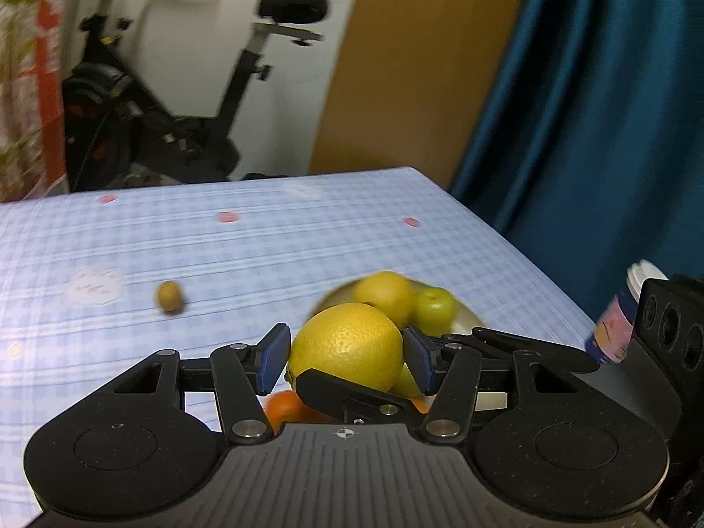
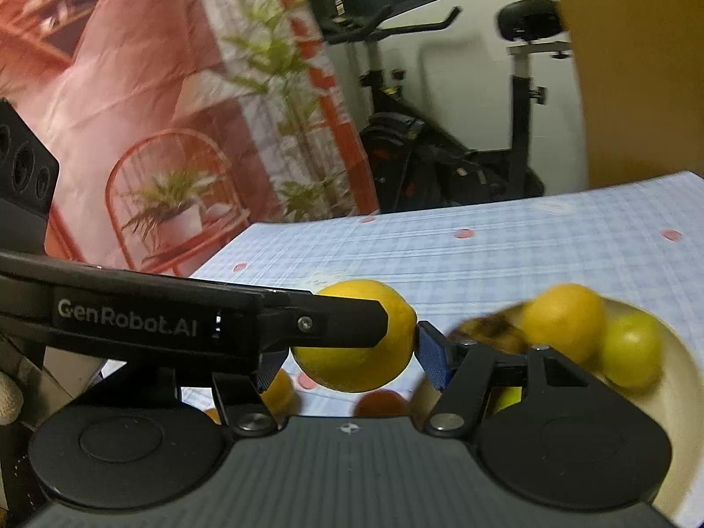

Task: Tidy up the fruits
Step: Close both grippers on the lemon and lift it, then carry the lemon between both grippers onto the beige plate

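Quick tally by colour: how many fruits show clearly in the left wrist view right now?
Yellow fruit: 2
Green fruit: 1
Orange fruit: 1
Brownish fruit: 1
Total: 5

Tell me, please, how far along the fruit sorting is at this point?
Done: a yellow fruit and a green fruit already sit on the plate. In hand: a lemon is held near the plate, apparently clamped between the jaws of both the left gripper and the right gripper. Left: a small brown fruit and an orange lie on the table.
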